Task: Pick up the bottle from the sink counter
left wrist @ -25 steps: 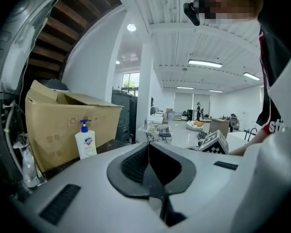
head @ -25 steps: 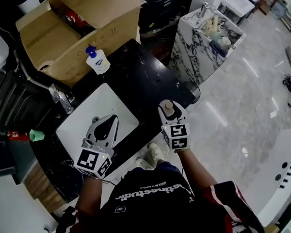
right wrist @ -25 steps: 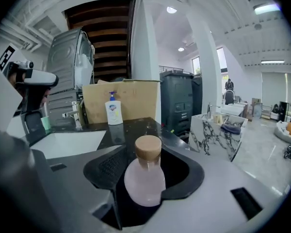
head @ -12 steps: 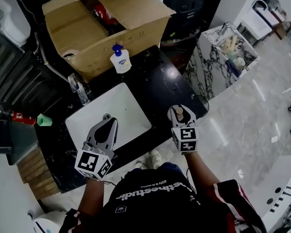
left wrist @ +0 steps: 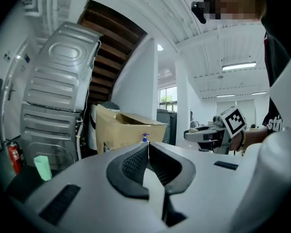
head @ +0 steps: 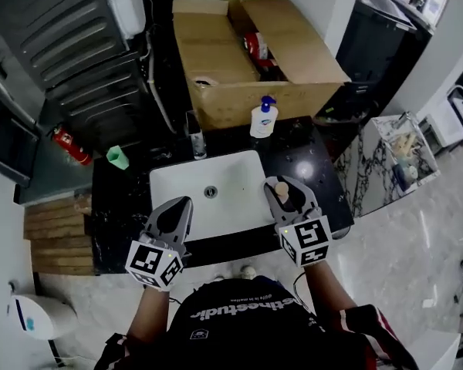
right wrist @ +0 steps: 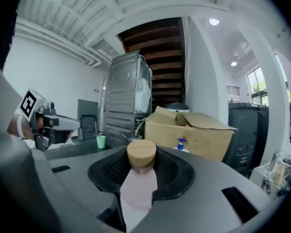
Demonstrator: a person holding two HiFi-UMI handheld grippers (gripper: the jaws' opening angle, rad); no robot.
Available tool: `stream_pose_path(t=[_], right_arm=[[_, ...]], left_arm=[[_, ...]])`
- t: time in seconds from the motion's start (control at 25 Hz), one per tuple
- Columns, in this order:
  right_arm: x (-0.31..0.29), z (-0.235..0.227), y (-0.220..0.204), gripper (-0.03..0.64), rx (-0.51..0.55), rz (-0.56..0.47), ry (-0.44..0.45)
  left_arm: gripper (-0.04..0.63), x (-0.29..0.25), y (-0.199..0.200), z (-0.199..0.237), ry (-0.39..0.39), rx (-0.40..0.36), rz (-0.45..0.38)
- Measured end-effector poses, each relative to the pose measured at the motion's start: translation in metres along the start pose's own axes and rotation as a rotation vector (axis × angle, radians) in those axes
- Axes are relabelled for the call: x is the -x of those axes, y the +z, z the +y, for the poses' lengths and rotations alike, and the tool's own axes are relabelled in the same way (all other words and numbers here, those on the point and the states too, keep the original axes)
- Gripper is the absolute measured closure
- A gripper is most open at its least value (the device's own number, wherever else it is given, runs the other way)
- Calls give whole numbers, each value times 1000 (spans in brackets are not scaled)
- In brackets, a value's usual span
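A small pale pink bottle with a round wooden cap stands upright between the black pads of my right gripper, which is shut on it. In the head view the bottle and right gripper hang above the right rim of the white sink. My left gripper is over the sink's front left corner. Its jaws meet at the tips with nothing between them, so the left gripper is shut.
The sink is set in a black counter, with a faucet behind it. A blue-pump soap dispenser stands by an open cardboard box. A green cup and a red extinguisher are at left, a marble stand at right.
The head view has swung, so the sink and box now lie straight ahead. The right gripper, holding the bottle throughout, now shows over the sink's right rim rather than the counter's corner.
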State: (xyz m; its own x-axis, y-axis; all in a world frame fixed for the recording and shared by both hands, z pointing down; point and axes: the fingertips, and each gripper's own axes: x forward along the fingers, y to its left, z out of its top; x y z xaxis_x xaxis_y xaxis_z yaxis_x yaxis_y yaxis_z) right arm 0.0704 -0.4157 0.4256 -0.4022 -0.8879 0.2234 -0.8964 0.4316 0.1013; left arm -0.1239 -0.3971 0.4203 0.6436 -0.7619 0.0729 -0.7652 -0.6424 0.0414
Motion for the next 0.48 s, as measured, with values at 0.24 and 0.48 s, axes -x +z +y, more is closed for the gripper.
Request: stream_pose_path(t=[0.24,0.48], right_arm=[[-11,71,40,465,28,-32,157],[-12,112,50,465,45,-31,238]], left_arm=[[580,58,8,34,114,10,-33],[580,87,11,49,163,6,-50]])
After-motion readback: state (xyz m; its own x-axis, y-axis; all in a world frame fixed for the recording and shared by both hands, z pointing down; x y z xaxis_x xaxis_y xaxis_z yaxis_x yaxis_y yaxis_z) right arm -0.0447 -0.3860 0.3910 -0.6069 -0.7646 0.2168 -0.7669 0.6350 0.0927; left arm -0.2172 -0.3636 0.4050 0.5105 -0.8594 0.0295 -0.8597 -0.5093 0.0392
